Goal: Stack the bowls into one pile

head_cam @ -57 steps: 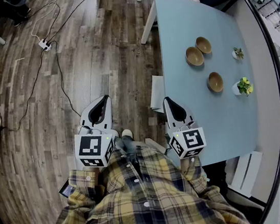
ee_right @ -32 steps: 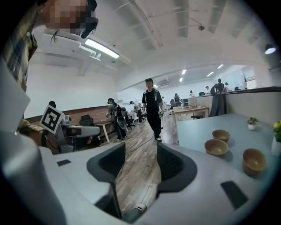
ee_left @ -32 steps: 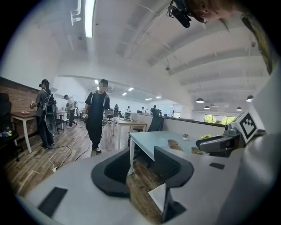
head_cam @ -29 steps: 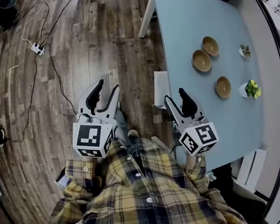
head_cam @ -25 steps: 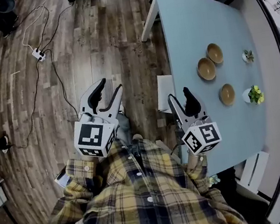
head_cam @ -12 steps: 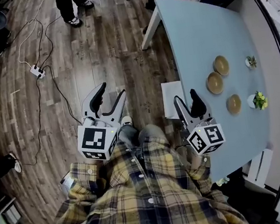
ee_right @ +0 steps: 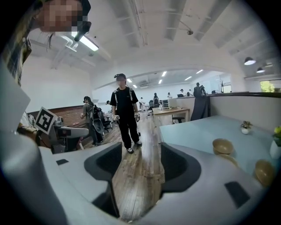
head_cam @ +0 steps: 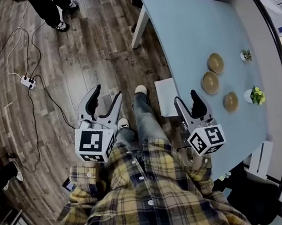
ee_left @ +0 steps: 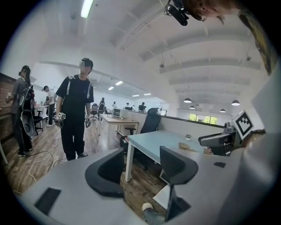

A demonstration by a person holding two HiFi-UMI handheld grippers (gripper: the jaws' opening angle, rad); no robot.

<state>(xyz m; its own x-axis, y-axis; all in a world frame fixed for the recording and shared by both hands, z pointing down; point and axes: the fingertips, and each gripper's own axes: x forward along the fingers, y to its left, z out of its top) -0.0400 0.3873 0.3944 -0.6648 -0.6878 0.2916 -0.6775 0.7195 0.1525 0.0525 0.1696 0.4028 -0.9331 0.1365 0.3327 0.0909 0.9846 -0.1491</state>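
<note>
Three tan wooden bowls rest apart on the light blue table (head_cam: 192, 29): a far bowl (head_cam: 216, 63), a middle bowl (head_cam: 210, 82) and a near bowl (head_cam: 230, 101). My right gripper (head_cam: 186, 98) hovers over the table's left edge, short of the bowls, open and empty. In the right gripper view the bowls (ee_right: 223, 146) lie to the right of the open right gripper (ee_right: 140, 165). My left gripper (head_cam: 107, 92) hangs over the wooden floor, left of the table. Both grippers' jaws have just been opening, with nothing between them. The left gripper (ee_left: 140, 169) faces the table's corner.
Two small potted plants (head_cam: 257, 94) (head_cam: 246, 55) stand past the bowls near the wall. A white seat (head_cam: 166, 97) sits by the table's edge. A person in black (ee_right: 125, 114) stands on the floor ahead. A power strip with cables (head_cam: 26, 82) lies at left.
Both grippers went from shut to wide open. I stepped forward, one leg now ahead. The table and bowls shifted in view, and a standing person came in at top left.
</note>
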